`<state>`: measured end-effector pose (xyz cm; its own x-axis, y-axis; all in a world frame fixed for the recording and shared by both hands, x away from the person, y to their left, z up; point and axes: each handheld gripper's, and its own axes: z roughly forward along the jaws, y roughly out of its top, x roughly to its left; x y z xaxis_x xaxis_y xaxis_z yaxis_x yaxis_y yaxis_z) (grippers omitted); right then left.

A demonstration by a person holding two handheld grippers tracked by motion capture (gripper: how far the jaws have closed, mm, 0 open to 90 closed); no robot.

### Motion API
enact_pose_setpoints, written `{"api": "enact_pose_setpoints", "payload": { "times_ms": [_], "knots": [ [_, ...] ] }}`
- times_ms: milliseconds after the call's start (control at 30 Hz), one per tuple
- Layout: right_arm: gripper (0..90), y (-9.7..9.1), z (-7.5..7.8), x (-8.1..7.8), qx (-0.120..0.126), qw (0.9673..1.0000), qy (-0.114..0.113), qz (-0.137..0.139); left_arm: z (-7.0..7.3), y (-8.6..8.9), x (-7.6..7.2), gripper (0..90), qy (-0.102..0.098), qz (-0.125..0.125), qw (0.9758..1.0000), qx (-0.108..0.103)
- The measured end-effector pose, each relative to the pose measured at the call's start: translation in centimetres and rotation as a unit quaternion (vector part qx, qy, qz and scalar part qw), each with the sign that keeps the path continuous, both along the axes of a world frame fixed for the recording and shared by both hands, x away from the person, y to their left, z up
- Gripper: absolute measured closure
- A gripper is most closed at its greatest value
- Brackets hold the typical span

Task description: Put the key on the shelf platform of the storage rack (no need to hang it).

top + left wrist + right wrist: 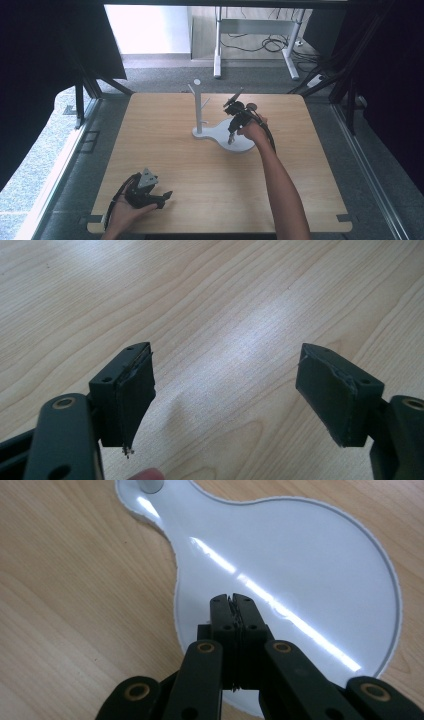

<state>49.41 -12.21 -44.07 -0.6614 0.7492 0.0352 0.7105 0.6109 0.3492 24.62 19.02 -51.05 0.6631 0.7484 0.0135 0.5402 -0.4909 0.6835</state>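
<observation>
Two claws are working: left claw (225,390) resting jaws apart on the worktop (200,170); right claw (233,605) hovering, jaws together, over one white stand (220,132).

- Right claw (233,601): both black jaws pressed flat together, nothing visible between the pads; linkage arms spread toward bottom edge.
- Jaw tips hang over white pear-shaped base tray (300,555), near its left edge.
- Tray glossy, raised rim, bright diagonal glare streak across it.
- White post foot (148,484) on tray's narrow end, top of view.
- Light wood bench (75,580) around tray.
</observation>
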Motion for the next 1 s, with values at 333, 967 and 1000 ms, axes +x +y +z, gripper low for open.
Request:
{"api": "enact_pose_setpoints", "payload": {
  "times_ms": [333, 967, 1000],
  "knots": [
    [89.5, -0.7, -0.9, 0.9, -0.011, 0.9997, -0.006, -0.020, 0.0, 0.1, 0.0, 23.7, 0.000, 0.001, 1.0000, -0.002],
    [88.4, -2.1, -3.2, 1.4, -0.005, 0.9982, -0.017, -0.057, -0.1, 0.0, 0.0, 23.8, 0.000, 0.000, 1.0000, 0.001],
    [87.8, -2.0, -3.3, 1.4, -0.007, 0.9982, -0.020, -0.056, -0.1, -0.1, 0.0, 23.7, 0.000, 0.000, 1.0000, 0.001]
  ]
}}
